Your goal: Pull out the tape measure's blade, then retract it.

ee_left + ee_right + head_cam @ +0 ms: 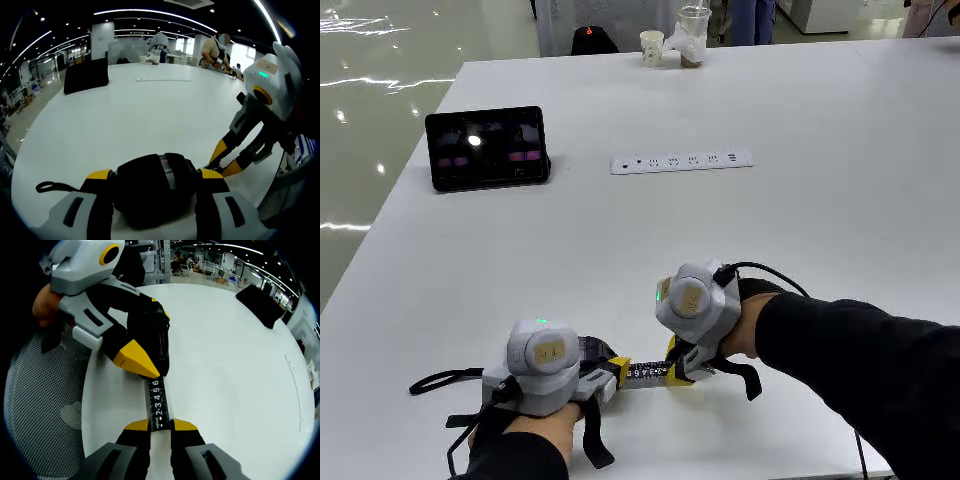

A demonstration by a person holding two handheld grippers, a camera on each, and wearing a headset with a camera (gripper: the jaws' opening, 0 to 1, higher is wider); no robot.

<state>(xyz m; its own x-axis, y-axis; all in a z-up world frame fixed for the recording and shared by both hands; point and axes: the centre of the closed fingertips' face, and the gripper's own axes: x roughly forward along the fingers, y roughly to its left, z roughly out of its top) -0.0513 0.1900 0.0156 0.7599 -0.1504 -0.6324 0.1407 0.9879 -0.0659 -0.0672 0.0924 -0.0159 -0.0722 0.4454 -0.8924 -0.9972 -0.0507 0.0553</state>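
Noted a smooth, faintly shiny white desk (pixel 620 230), dull-sheened black plastic on the tape measure (pixel 152 195), a dark matt blade (pixel 156 402) with printed white numerals. Saw matt grey plastic, yellow at the tips, on the left tool (pixel 156 176) and right tool (pixel 160 426). Found the floor (pixel 380 90) mirror-glossy.

- On the table (pixel 620 240), near its front edge: tape measure (pixel 595 358), lying between the jaws of the left gripper (pixel 612 372).
- Running right from the tape measure: blade (pixel 646 372), flat on the table, its far end between the jaws of the right gripper (pixel 677 371).
- Right gripper just right of the left gripper, the short stretch of blade between them.
- Trailing left from the tape measure: strap (pixel 438 380).
- Well behind the grippers, at mid-table: power strip (pixel 682 161).
- Left of the power strip, near the table's left edge: tablet (pixel 487 147).
- At the table's far edge, behind the power strip: two cups (pixel 652 47), side by side.
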